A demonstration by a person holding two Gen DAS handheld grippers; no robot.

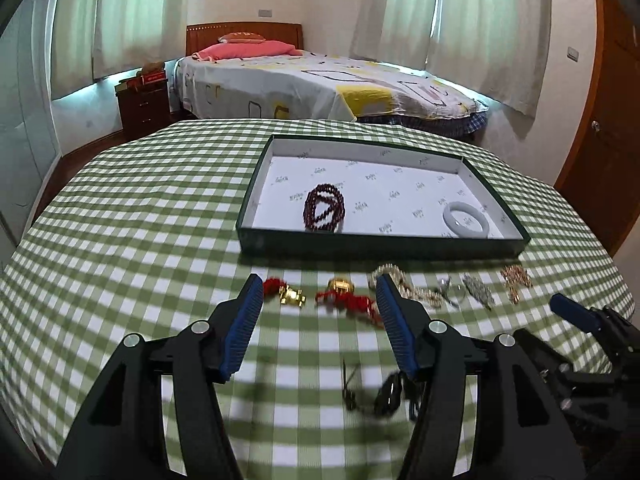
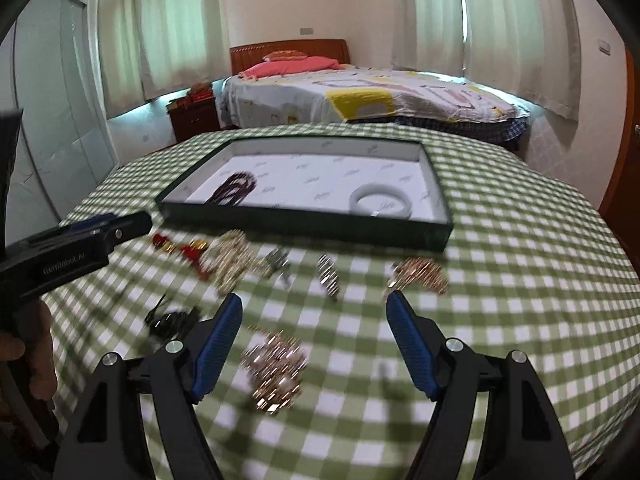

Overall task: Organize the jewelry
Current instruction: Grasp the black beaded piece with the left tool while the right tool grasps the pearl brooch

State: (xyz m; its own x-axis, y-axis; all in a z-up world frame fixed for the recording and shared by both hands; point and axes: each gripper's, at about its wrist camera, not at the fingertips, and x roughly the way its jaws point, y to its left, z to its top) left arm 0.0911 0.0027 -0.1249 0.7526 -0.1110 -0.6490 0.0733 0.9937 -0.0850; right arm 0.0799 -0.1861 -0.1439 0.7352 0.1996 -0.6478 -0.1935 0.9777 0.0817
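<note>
A dark green tray (image 1: 256,236) lined in white holds a dark red bead bracelet (image 1: 325,208) and a white bangle (image 1: 466,220). In front of it on the checked cloth lie red cords with gold charms (image 1: 344,294), a pearl chain (image 1: 404,284), silver pieces (image 1: 478,294) and a rose-gold chain (image 1: 516,280). My left gripper (image 1: 318,280) hovers open just short of the red cords, nothing between its fingers. My right gripper (image 2: 315,300) is open above a sparkling gold cluster (image 2: 276,372), which lies blurred on the cloth between the fingers without touching them.
A small black piece (image 1: 388,394) lies on the cloth close to my left gripper's right finger. The green checked table (image 1: 120,220) extends left and right of the tray. A bed (image 1: 320,84) and a nightstand (image 1: 144,108) stand beyond. A hand (image 2: 24,360) holds the left gripper.
</note>
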